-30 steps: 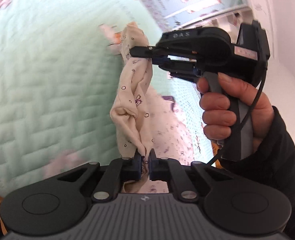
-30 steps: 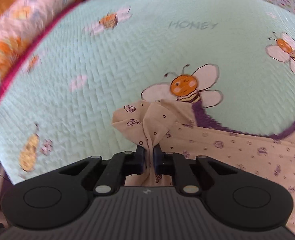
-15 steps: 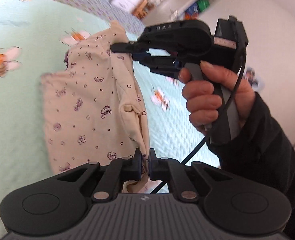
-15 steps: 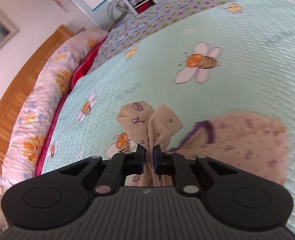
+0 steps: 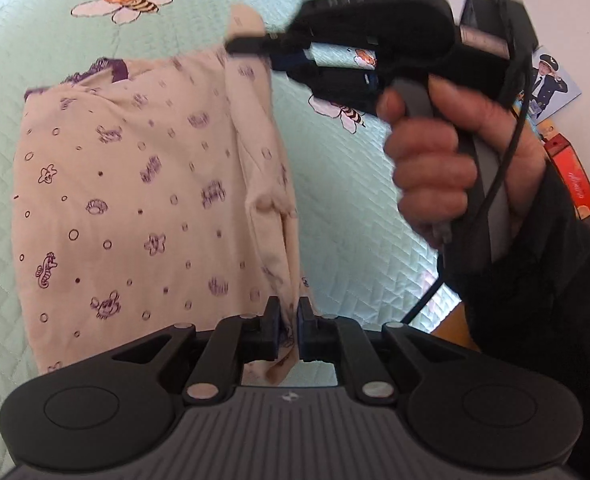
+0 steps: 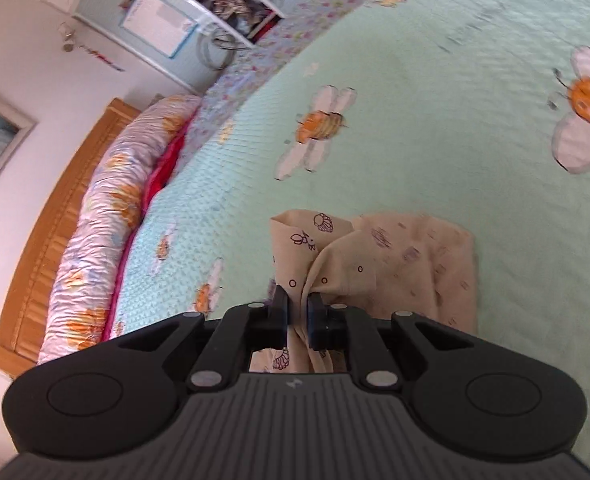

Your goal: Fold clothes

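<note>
A cream garment (image 5: 135,208) with small purple prints and a purple neck trim hangs over the mint quilt (image 5: 55,40), its left part spread toward the bed. My left gripper (image 5: 289,312) is shut on its near edge. In the same view my right gripper (image 5: 247,46), held by a hand (image 5: 435,168), pinches the far top edge, so the fabric's right edge is stretched between the two. In the right wrist view my right gripper (image 6: 297,312) is shut on a bunched fold of the garment (image 6: 407,264), which droops down over the quilt.
The bed's mint quilt (image 6: 435,120) carries bee pictures (image 6: 319,128). A floral pillow (image 6: 107,232) and a wooden headboard (image 6: 55,216) lie along the left in the right wrist view. Shelves (image 6: 235,8) stand beyond the bed. A dark sleeve (image 5: 543,300) fills the right of the left wrist view.
Both grippers have risen and swung while still pinching the garment. It has opened from a twisted bunch into a wider hanging sheet, with more of its left part spreading toward the quilt.
</note>
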{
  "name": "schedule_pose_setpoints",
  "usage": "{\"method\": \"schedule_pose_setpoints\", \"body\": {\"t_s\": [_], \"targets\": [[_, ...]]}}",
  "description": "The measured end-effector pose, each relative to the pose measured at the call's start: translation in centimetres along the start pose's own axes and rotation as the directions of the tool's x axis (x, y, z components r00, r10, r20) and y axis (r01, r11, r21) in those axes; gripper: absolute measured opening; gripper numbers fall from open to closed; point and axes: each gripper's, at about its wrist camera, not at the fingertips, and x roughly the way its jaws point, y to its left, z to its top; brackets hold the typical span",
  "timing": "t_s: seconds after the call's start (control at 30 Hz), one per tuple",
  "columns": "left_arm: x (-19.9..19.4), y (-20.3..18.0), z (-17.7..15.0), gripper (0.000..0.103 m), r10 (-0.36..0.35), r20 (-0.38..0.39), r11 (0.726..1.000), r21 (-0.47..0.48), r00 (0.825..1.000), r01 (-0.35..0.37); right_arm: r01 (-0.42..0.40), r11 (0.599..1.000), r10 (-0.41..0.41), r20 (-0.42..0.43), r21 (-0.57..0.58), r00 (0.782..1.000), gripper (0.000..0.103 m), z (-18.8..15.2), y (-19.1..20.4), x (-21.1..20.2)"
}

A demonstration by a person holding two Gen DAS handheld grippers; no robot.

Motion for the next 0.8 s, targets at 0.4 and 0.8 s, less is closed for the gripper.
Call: {"method": "schedule_pose_setpoints", "body": {"t_s": [0.4, 0.8], "targets": [[4.9, 0.9, -1.1, 0.011, 0.017, -0.146, 1.0, 0.02, 0.989, -0.014, 0.129, 0.972, -0.126, -0.028, 0.196, 0.992, 0.021, -1.8, -8.8, 1.5], [5.0, -1.1, -2.3, 0.024, -0.009, -0.167, 0.987, 0.154, 0.986, 0.036, 0.154, 0.982, -0.165, 0.106, 0.109, 0.981, 0.04, -5.3, -5.8, -4.5]]}}
